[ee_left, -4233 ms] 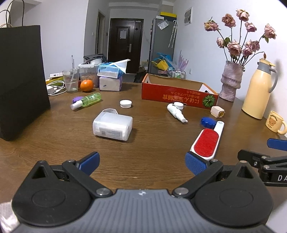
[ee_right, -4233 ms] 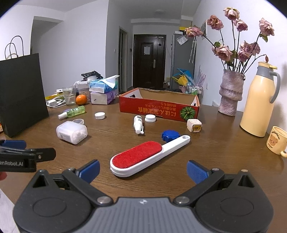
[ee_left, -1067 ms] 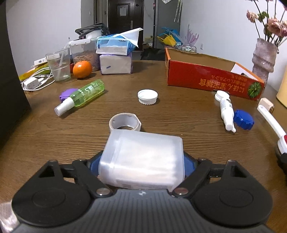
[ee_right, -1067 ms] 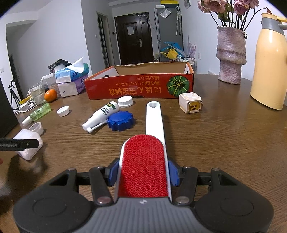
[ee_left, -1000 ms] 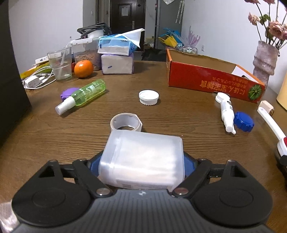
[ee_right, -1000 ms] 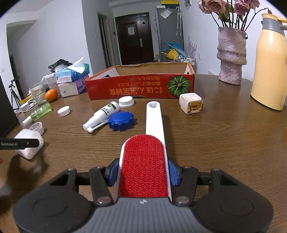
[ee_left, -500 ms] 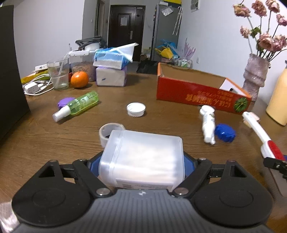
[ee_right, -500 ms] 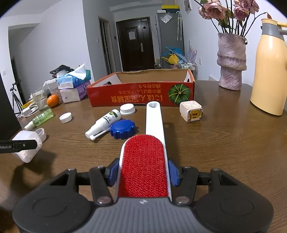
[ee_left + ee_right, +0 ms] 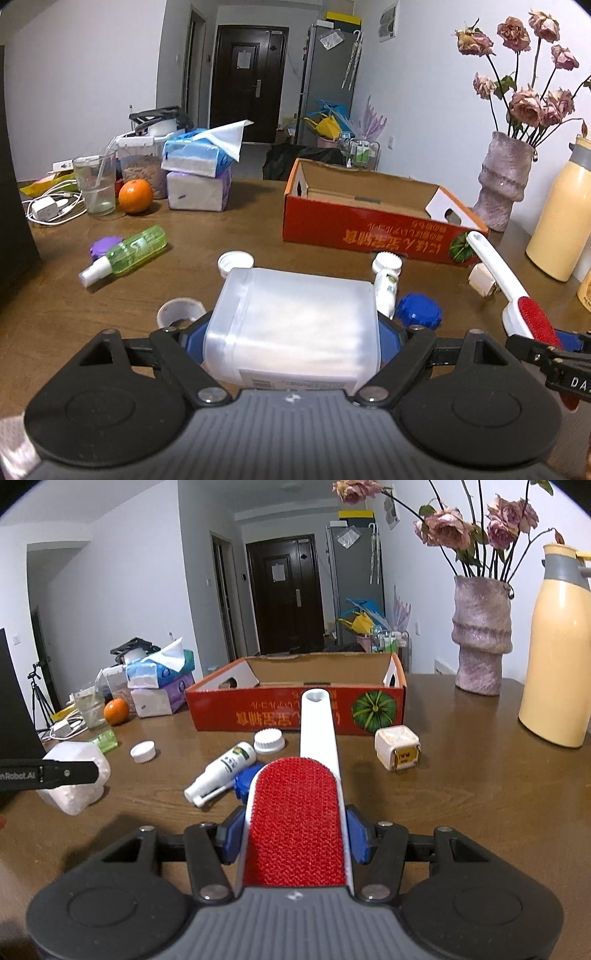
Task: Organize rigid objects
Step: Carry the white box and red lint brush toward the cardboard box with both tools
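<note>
My left gripper (image 9: 293,341) is shut on a translucent white plastic box (image 9: 291,328) and holds it above the wooden table; the box also shows in the right wrist view (image 9: 75,777). My right gripper (image 9: 295,836) is shut on a red lint brush (image 9: 297,819) with a white handle (image 9: 317,727), held above the table; the brush also shows in the left wrist view (image 9: 517,306). The open red cardboard box (image 9: 373,221) (image 9: 295,701) lies ahead of both grippers.
Loose on the table: a white spray bottle (image 9: 221,771), a blue cap (image 9: 419,310), white caps (image 9: 269,740) (image 9: 143,751), a green bottle (image 9: 127,253), a tape ring (image 9: 177,312), a small white cube (image 9: 397,753). A vase (image 9: 480,642) and yellow flask (image 9: 559,650) stand right; tissue packs (image 9: 195,173) and a glass (image 9: 94,184) stand left.
Both grippers, at first open and empty, closed on the white box and the lint brush. In the last second both have lifted their objects off the table and moved toward the red box.
</note>
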`<state>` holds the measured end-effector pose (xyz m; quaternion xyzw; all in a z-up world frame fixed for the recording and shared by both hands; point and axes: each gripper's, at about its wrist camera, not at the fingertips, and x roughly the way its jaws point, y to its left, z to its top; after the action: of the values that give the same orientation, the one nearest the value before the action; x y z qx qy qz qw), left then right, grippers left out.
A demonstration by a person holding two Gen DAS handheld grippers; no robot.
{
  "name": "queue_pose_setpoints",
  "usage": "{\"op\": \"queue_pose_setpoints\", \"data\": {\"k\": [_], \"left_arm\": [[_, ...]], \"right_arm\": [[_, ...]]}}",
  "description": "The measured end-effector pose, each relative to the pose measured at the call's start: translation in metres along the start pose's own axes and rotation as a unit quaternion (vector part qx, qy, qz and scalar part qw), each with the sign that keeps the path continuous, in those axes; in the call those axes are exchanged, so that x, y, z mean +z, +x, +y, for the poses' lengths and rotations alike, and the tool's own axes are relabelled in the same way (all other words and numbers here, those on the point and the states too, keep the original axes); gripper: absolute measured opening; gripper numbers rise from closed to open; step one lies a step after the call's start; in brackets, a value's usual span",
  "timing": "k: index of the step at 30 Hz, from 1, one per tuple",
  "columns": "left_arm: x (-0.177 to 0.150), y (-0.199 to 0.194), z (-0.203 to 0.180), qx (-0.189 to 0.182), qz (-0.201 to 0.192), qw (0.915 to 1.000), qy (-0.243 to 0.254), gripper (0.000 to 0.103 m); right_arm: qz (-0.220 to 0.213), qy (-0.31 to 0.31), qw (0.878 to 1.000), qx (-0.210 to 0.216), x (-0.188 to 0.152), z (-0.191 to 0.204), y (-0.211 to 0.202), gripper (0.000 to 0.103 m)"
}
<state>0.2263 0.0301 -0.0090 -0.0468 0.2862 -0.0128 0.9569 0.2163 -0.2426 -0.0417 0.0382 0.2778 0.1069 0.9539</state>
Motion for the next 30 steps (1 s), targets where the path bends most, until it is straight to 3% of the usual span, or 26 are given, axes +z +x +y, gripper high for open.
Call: {"op": "queue_pose_setpoints", "data": {"k": [30], "left_arm": [[0.064,0.057,-0.064,0.014,-0.035,0.9993,0.009,0.085]], "right_arm": [[-0.056,0.012,0.998,0.003,0.067,-0.008,0.043,0.055]]}}
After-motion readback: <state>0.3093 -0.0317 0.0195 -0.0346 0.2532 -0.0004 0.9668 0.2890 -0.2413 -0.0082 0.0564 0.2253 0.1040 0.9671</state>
